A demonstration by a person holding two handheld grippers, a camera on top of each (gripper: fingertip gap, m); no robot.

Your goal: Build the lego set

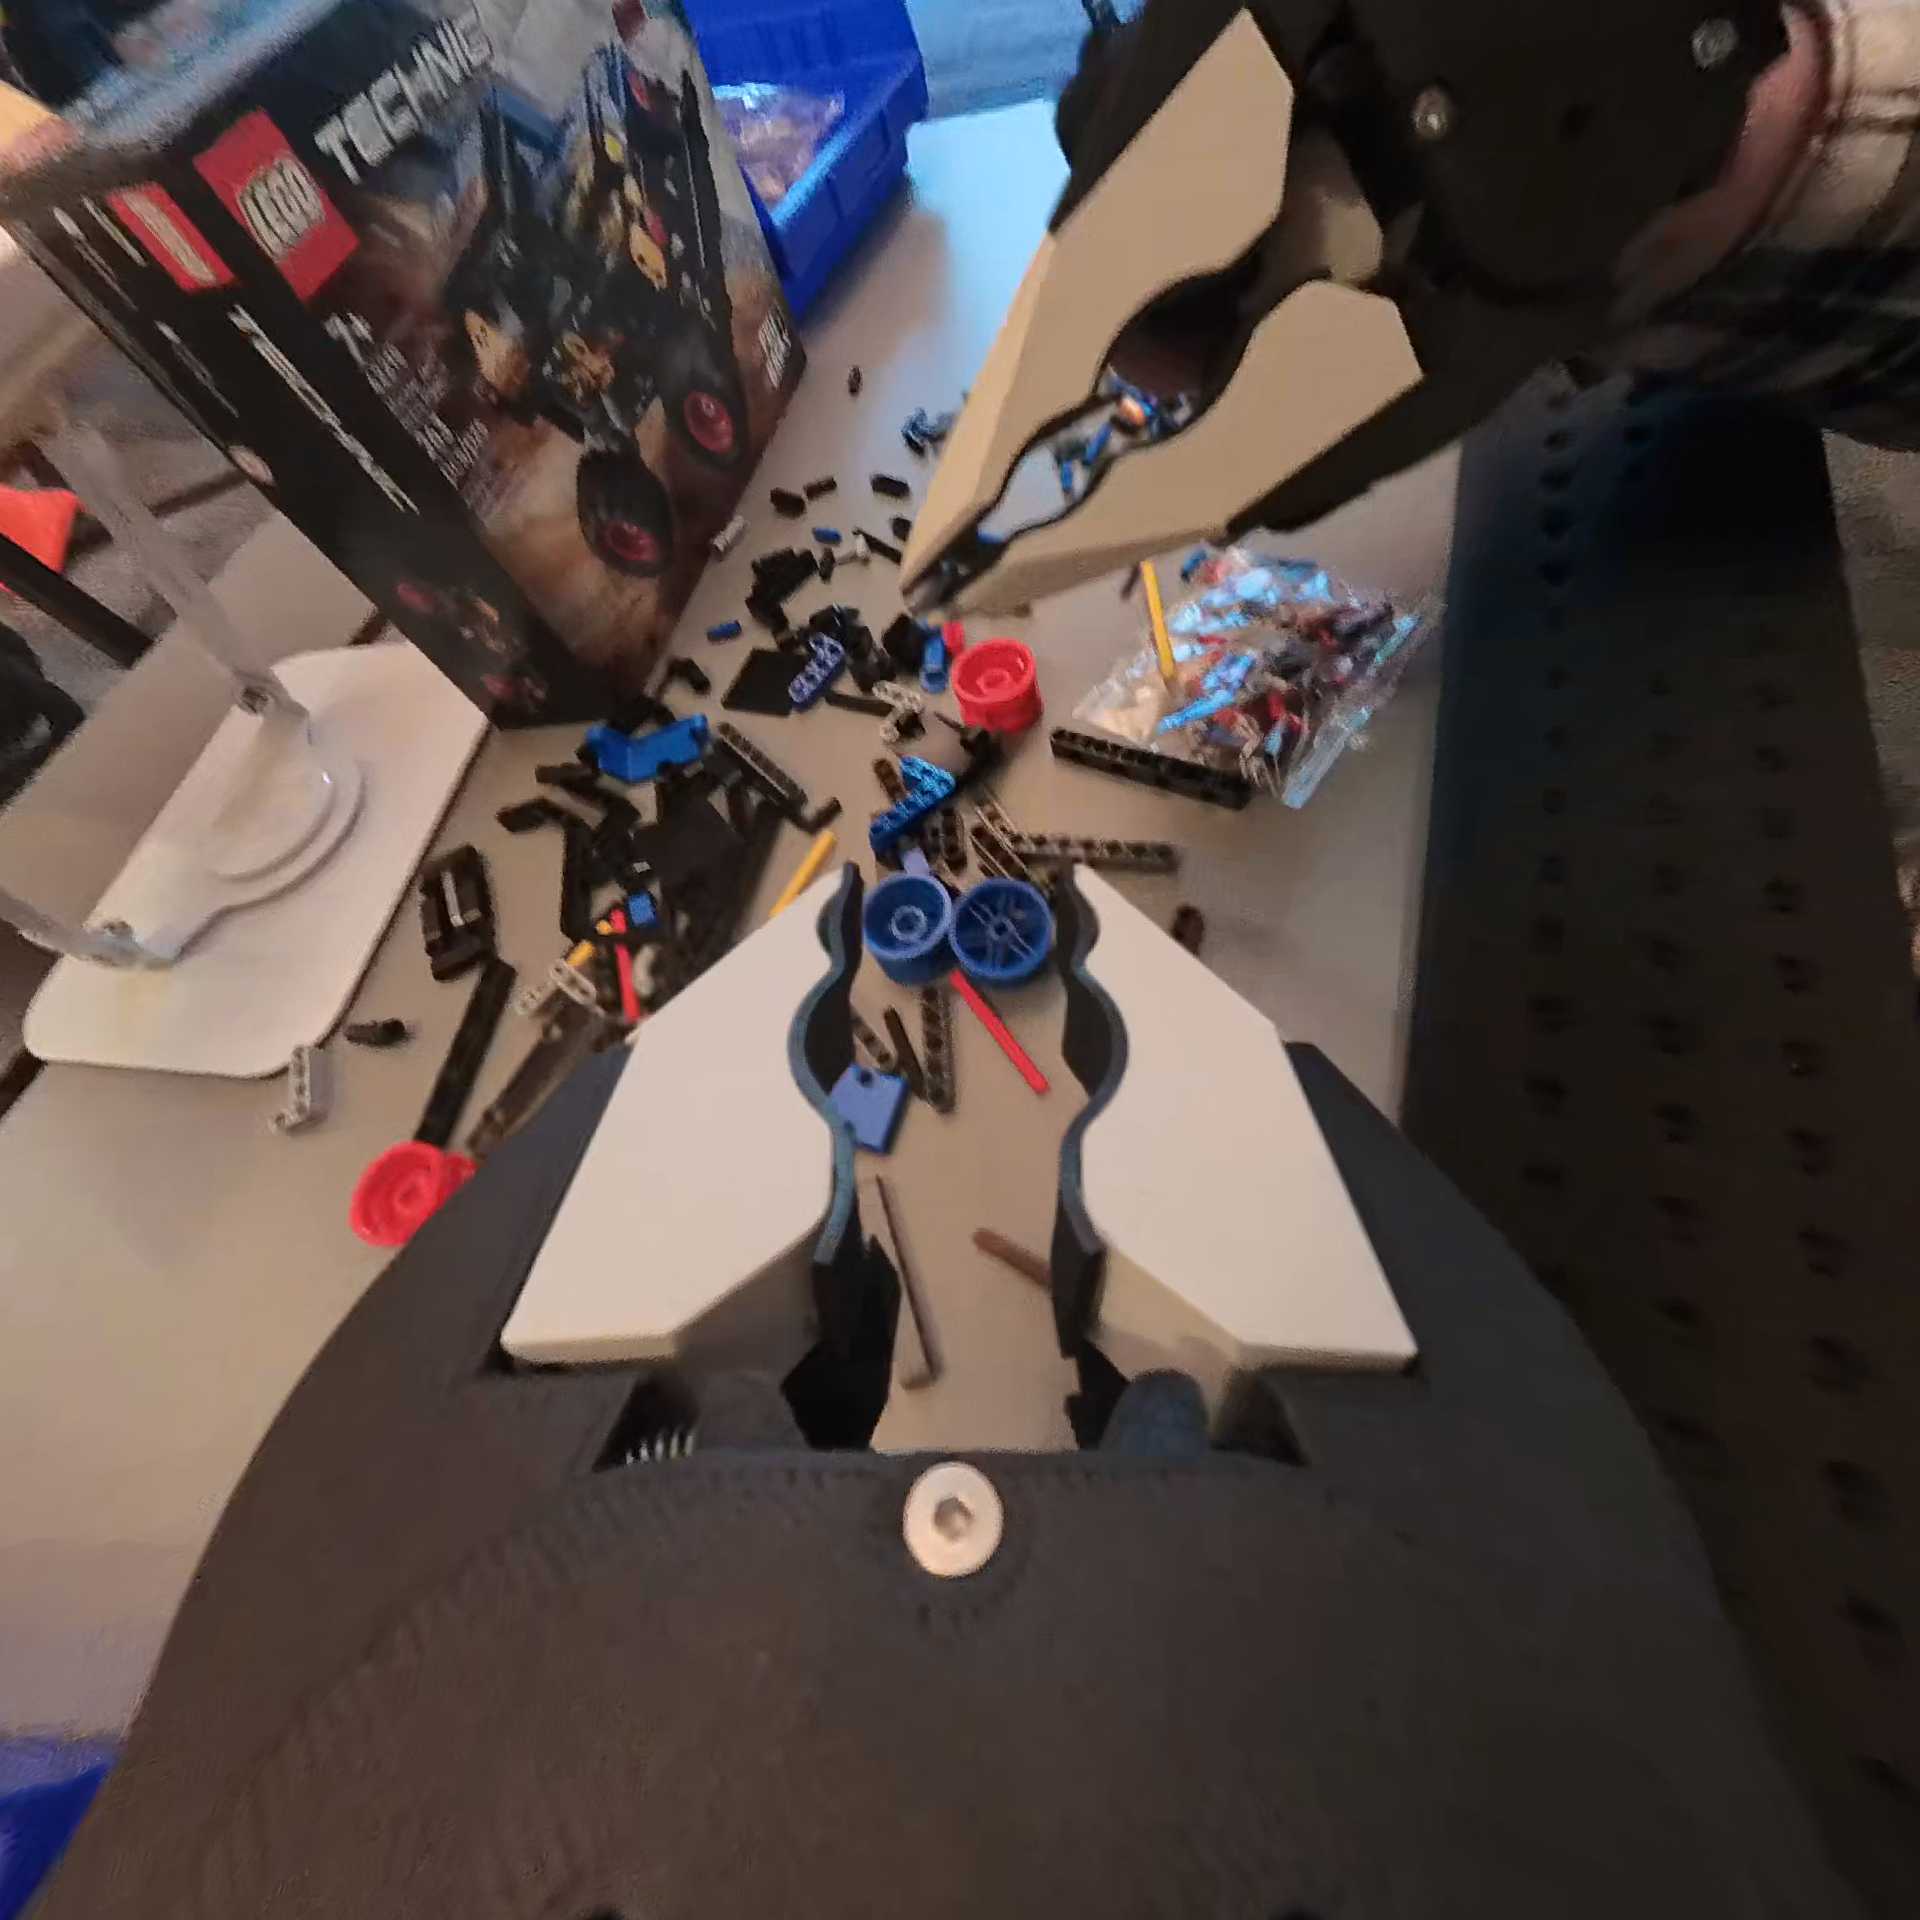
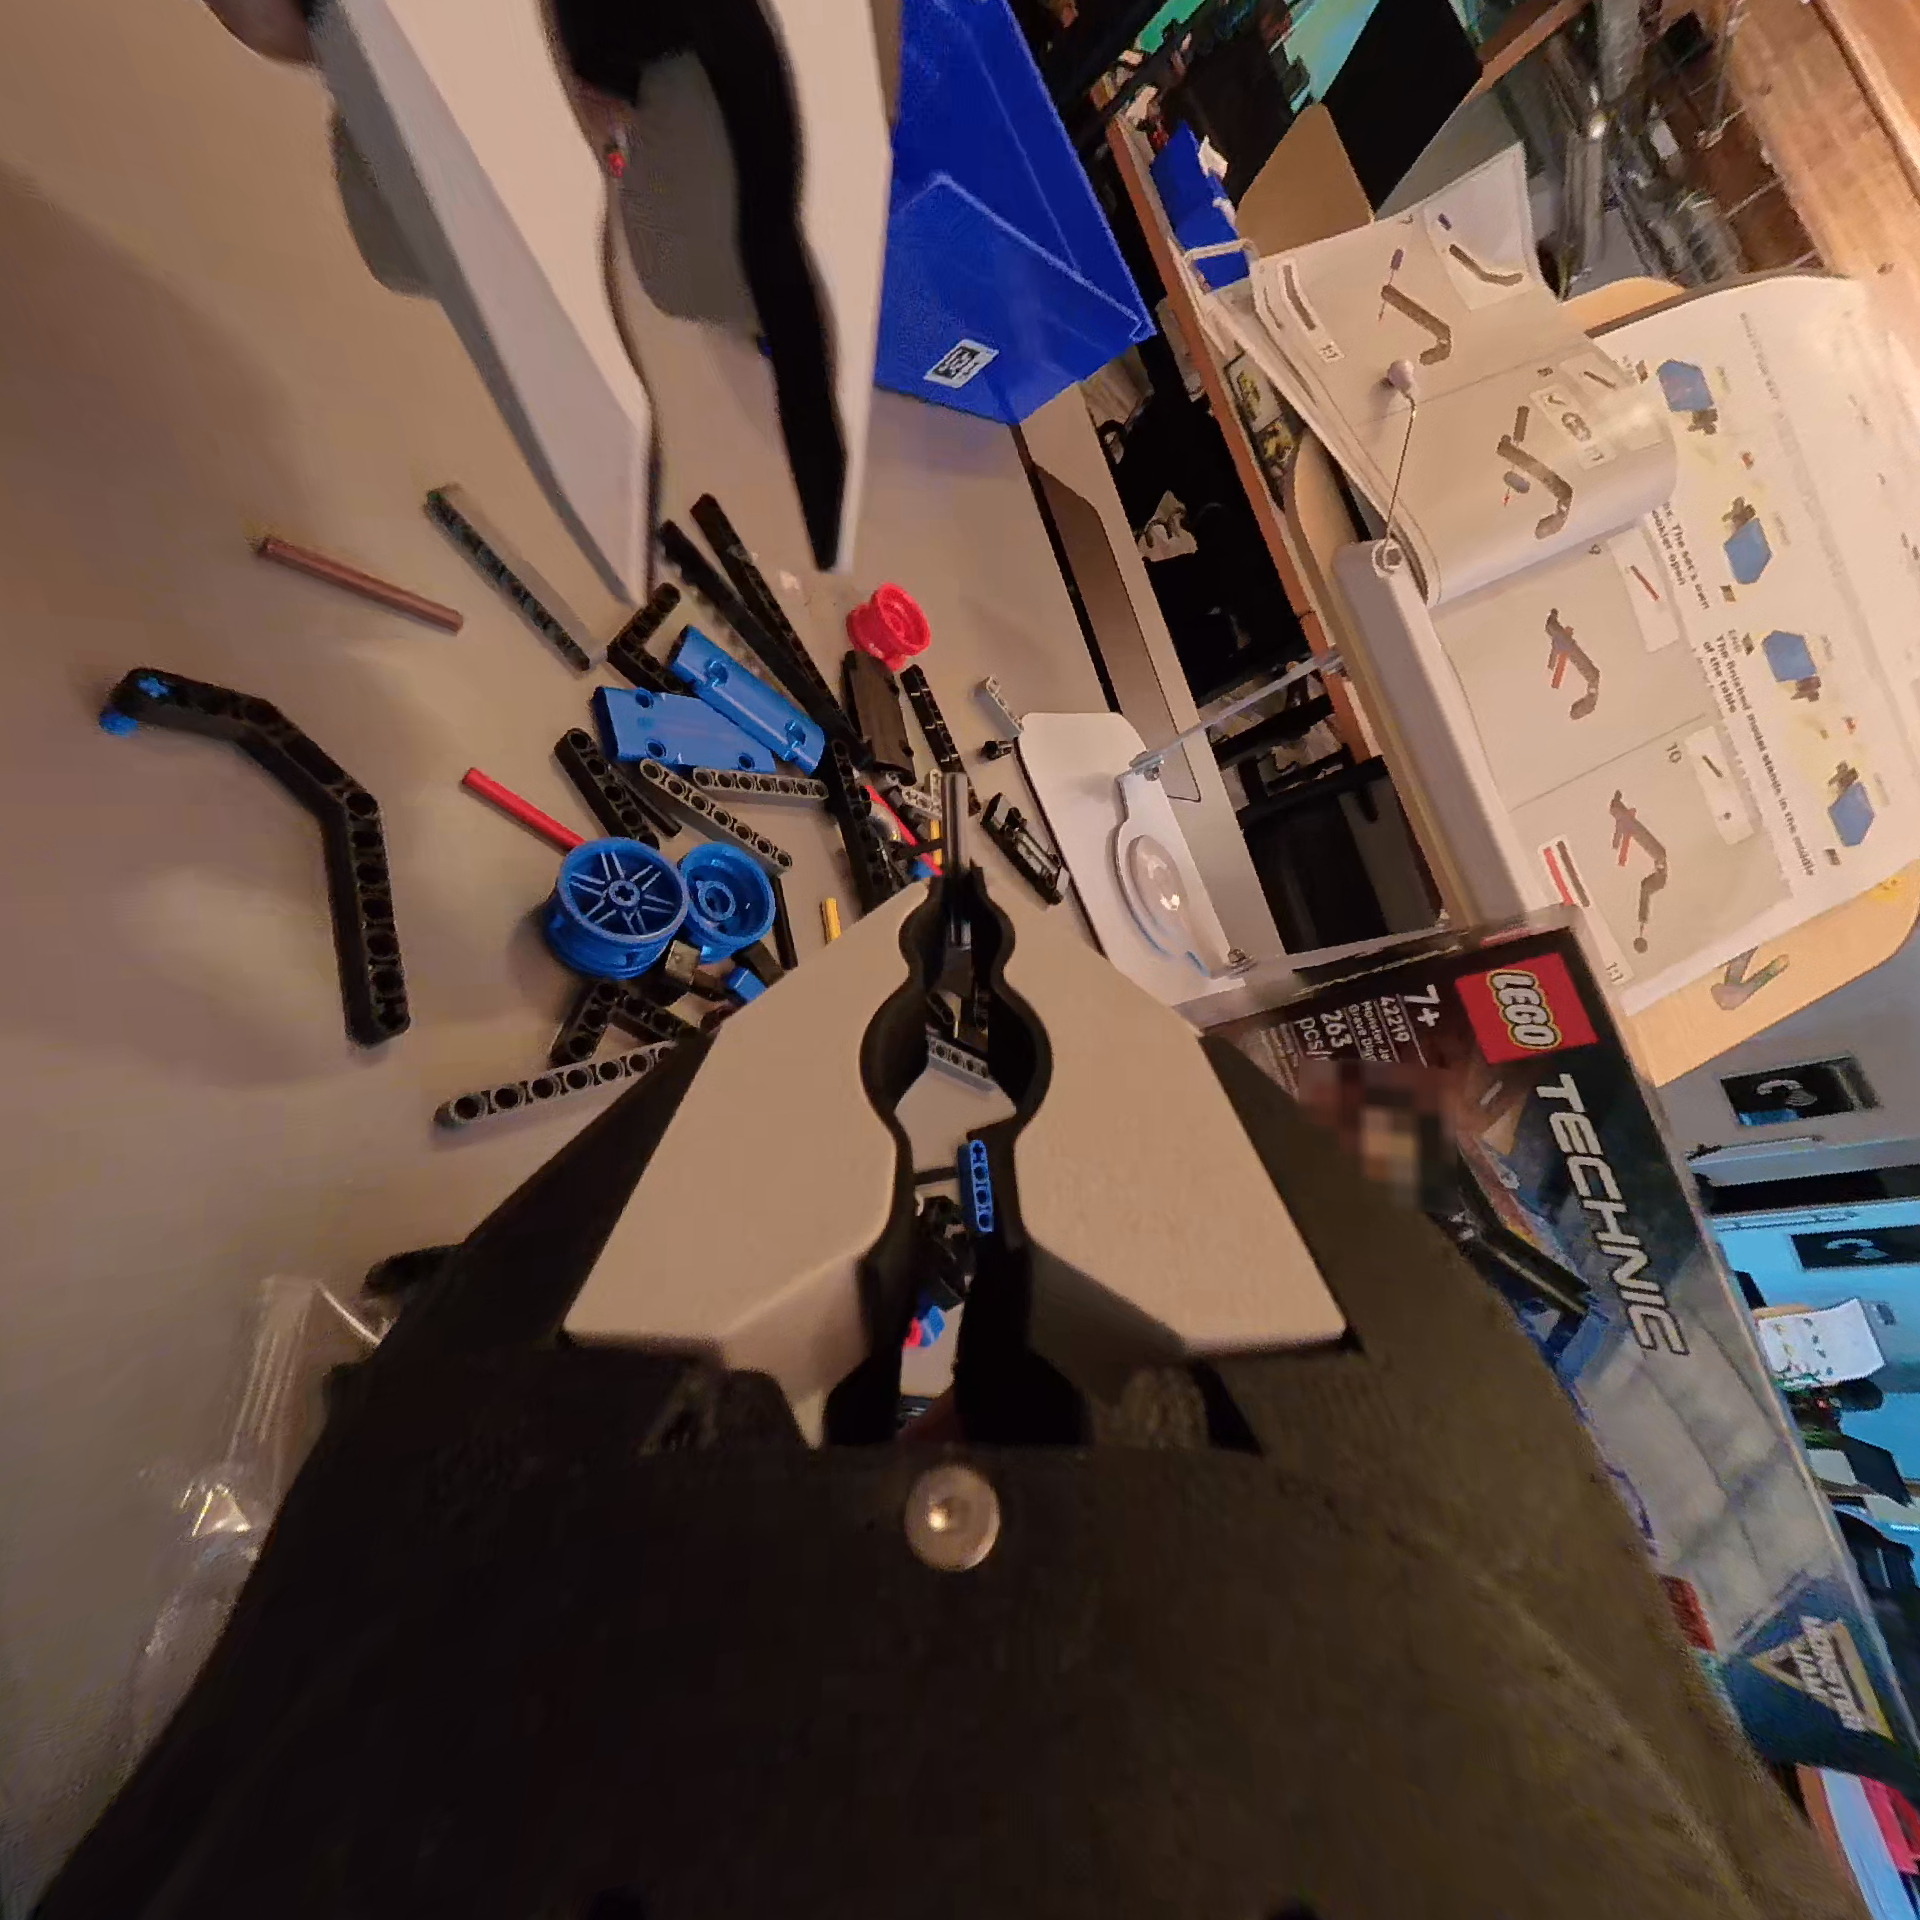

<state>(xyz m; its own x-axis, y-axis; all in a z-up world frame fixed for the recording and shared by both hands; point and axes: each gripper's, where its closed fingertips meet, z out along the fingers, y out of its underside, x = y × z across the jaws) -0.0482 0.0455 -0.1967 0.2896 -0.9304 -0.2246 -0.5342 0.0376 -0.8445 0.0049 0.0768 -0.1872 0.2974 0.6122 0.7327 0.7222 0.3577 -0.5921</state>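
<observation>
My left gripper (image 1: 966,883) is open and holds nothing. It hovers over two blue wheel rims (image 1: 909,930) that lie on the table between its tips, with no pad pressing on them. The right wrist view shows it open at the top (image 2: 727,577). My right gripper (image 2: 956,904) is shut on a thin dark axle (image 2: 953,821) that sticks out ahead of its tips. In the left wrist view the right gripper (image 1: 930,597) is shut, low over the pile of loose black and blue parts (image 1: 790,665). A black bent beam (image 2: 312,821) with blue pins lies apart at the left.
The set's box (image 1: 436,343) stands at the back left. The open instruction booklet (image 2: 1610,582) sits on a white stand (image 1: 208,883). A bag of parts (image 1: 1257,675), red rims (image 1: 995,681), a blue bin (image 2: 997,260) and a dark perforated board (image 1: 1662,935) surround the pile. Left tips to right tips: about 7 cm.
</observation>
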